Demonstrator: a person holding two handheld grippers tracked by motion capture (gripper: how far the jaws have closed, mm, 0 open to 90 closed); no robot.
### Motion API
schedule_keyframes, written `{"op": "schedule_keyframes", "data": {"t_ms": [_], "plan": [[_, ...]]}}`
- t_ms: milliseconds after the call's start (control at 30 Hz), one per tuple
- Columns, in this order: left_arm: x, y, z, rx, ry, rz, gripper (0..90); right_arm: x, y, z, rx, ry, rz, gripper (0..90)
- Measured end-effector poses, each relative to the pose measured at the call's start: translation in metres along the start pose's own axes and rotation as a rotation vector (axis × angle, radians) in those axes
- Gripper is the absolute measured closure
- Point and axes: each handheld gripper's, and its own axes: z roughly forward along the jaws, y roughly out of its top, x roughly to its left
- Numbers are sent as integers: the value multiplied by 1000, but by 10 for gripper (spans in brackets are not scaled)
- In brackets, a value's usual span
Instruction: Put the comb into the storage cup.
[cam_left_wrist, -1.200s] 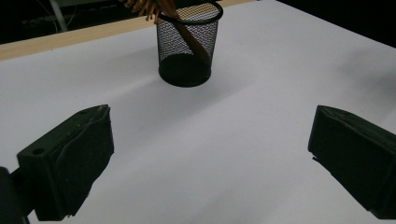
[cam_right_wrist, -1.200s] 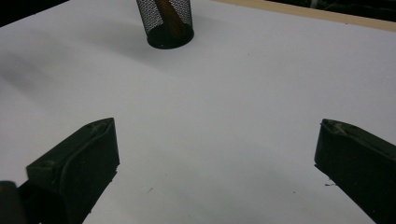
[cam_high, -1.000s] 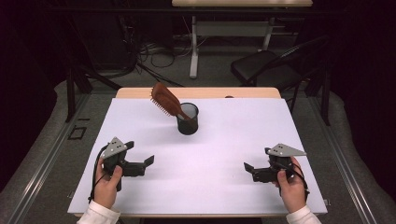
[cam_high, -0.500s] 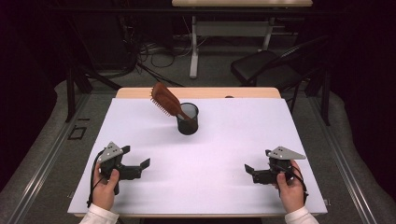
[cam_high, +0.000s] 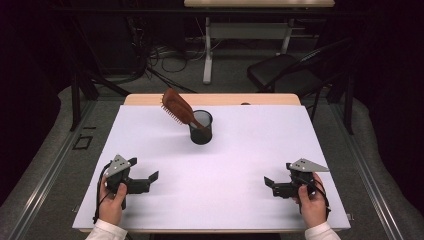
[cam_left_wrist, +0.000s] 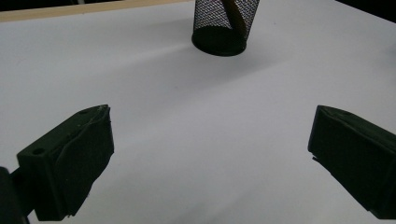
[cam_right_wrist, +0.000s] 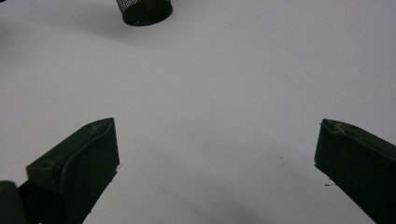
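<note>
Both tools rest low near the front of the white tabletop (cam_high: 250, 165): the left hand-held gripper (cam_high: 150, 177) and the right hand-held gripper (cam_high: 268, 182) each have jaws spread wide, grasping nothing. Well ahead, the brown hairbrush (cam_high: 177, 107) leans handle-down in the black mesh cup (cam_high: 201, 131). This looks like a rest or start pose; any next move calls for a long reach forward to the brush.
</note>
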Motion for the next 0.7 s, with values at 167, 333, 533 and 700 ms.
{"op": "schedule_keyframes", "data": {"t_ms": [167,333,533,700], "plan": [[2,-2,1,-1,3,-12,4,-1,-2,2,1,-7,3,0],[4,-4,1,-9,3,-23,4,-4,-4,2,-4,-18,1,0],[6,-6,1,-15,4,-34,4,-7,-7,4,8,-18,14,0],[6,-7,1,-14,8,-40,4,-9,-8,6,14,-18,22,0]]}}
